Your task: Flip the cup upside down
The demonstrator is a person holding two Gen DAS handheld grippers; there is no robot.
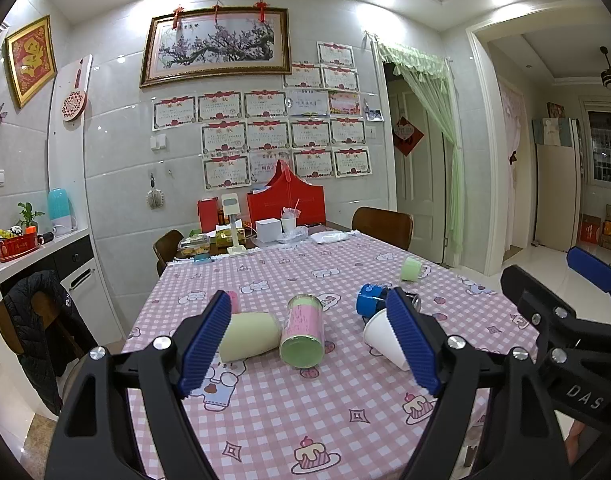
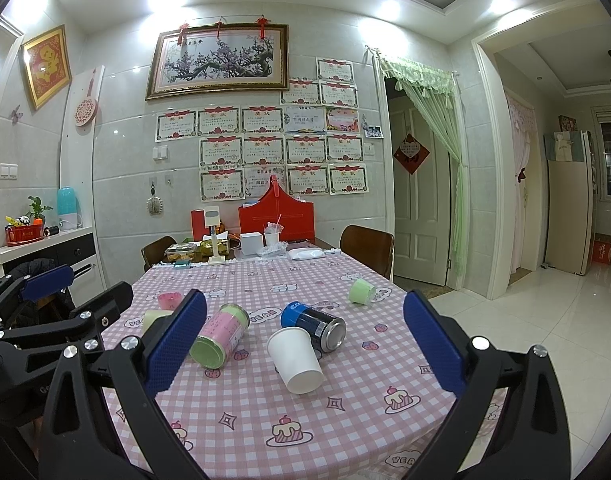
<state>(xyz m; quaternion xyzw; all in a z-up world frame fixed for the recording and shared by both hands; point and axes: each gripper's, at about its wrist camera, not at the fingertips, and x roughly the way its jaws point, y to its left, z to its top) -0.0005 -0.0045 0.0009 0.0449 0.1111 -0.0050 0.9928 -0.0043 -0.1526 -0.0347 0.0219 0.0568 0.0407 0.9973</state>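
Note:
Several cups lie on their sides on the pink checked tablecloth (image 1: 289, 408). A white paper cup (image 2: 295, 360) lies centre, also in the left wrist view (image 1: 381, 338). A cream cup (image 1: 247, 336) lies left, partly behind my left finger. A pink-and-green can (image 1: 303, 330) and a blue can (image 2: 317, 326) lie between them. A pink cup (image 2: 169, 300) and a small green cup (image 2: 361, 291) lie farther back. My left gripper (image 1: 309, 344) is open and empty above the near cups. My right gripper (image 2: 305, 348) is open and empty, the white cup between its fingers' line of sight.
Red boxes (image 2: 277, 220), a white box (image 2: 251, 243), food containers and a small fan (image 2: 213, 236) crowd the table's far end. Two brown chairs (image 2: 367, 248) stand at the far sides. A counter (image 1: 33, 252) is on the left; tiled floor (image 2: 545, 312) on the right.

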